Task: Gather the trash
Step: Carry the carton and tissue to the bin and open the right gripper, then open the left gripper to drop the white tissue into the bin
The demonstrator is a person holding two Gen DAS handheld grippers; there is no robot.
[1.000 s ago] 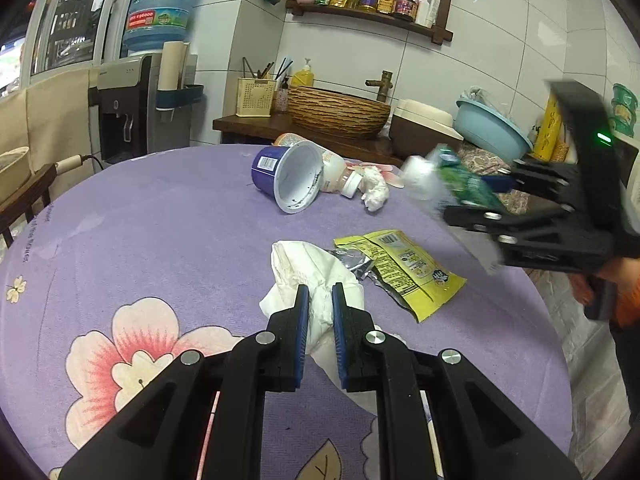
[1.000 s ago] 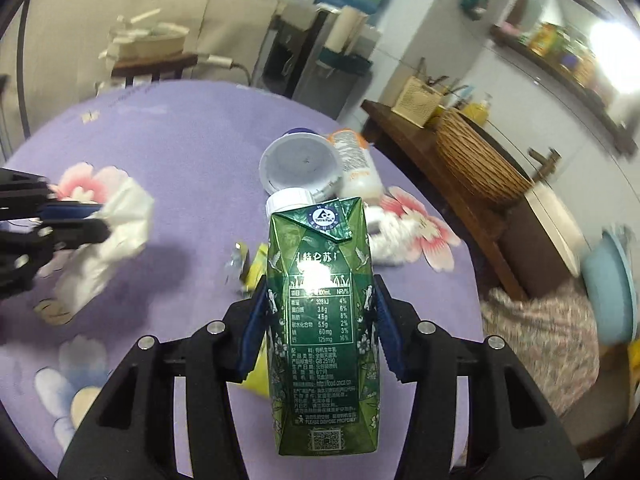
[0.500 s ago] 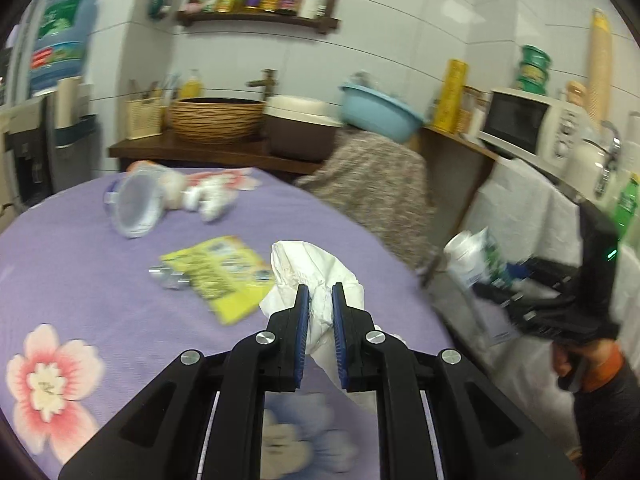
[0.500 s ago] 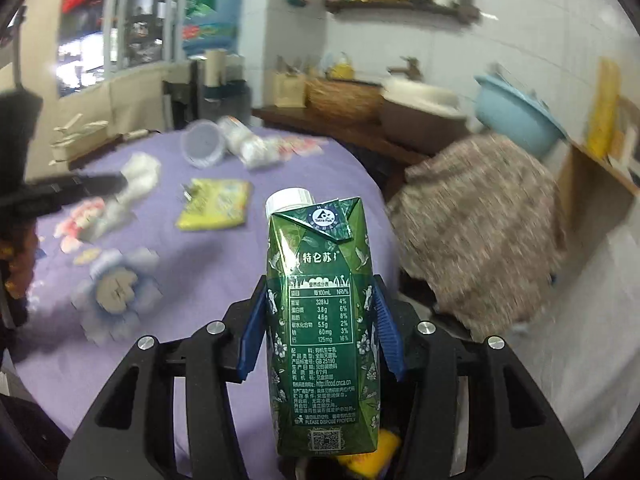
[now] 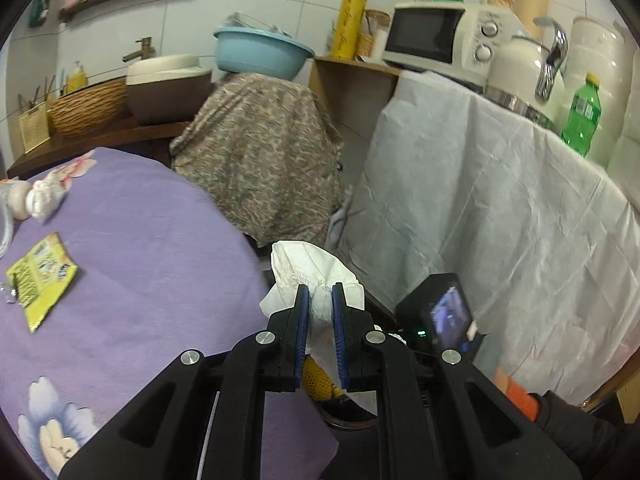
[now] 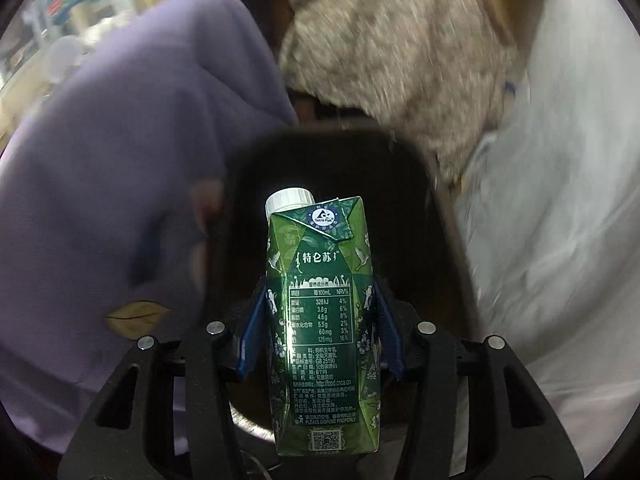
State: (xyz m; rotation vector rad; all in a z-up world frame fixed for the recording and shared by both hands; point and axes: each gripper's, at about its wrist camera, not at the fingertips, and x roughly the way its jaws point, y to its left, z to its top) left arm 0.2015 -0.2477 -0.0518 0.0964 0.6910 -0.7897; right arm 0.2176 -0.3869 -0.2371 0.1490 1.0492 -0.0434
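My left gripper (image 5: 320, 300) is shut on a crumpled white tissue (image 5: 308, 270) and holds it past the edge of the purple table (image 5: 132, 264). My right gripper (image 6: 320, 304) is shut on a green milk carton (image 6: 320, 320) with a white cap, held over the dark opening of a black trash bin (image 6: 404, 200) beside the table. The right gripper's body (image 5: 444, 316) shows in the left wrist view, low and to the right of the tissue. A yellow snack wrapper (image 5: 38, 276) and a white tissue ball (image 5: 44, 198) lie on the table at the left.
A patterned cloth (image 5: 260, 152) covers furniture behind the table. A white sheet (image 5: 500, 220) drapes a counter on the right with a microwave (image 5: 440, 34), a kettle (image 5: 524, 68) and a green bottle (image 5: 582, 114). A blue basin (image 5: 260, 54) and a wicker basket (image 5: 88, 106) stand at the back.
Both grippers have swung right, away from the table top. The left one carried the tissue past the table edge. The right one brought the carton down over the black bin.
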